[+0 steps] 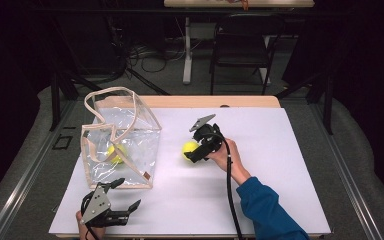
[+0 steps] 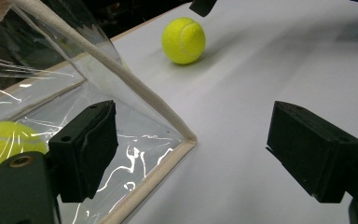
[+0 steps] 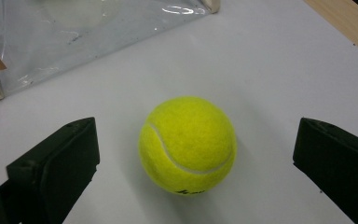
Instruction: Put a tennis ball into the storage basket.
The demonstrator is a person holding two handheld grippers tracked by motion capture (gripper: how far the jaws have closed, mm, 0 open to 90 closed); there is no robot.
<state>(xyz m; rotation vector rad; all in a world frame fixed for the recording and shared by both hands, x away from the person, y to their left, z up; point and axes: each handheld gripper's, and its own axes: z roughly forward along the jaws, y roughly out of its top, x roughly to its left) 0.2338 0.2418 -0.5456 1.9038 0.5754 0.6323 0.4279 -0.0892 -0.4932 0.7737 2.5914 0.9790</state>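
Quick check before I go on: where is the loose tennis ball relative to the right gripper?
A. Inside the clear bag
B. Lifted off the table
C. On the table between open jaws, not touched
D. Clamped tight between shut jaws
C. In the right gripper view the tennis ball rests on the white table with a gap to each jaw of the right gripper, outside the clear bag.

Lab or studio, black curtains [image 1: 370, 65], floor cables [image 1: 150, 55], folding chair [image 1: 242, 42]

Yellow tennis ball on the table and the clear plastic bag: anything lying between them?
Nothing: the high view shows bare white tabletop between ball and bag.
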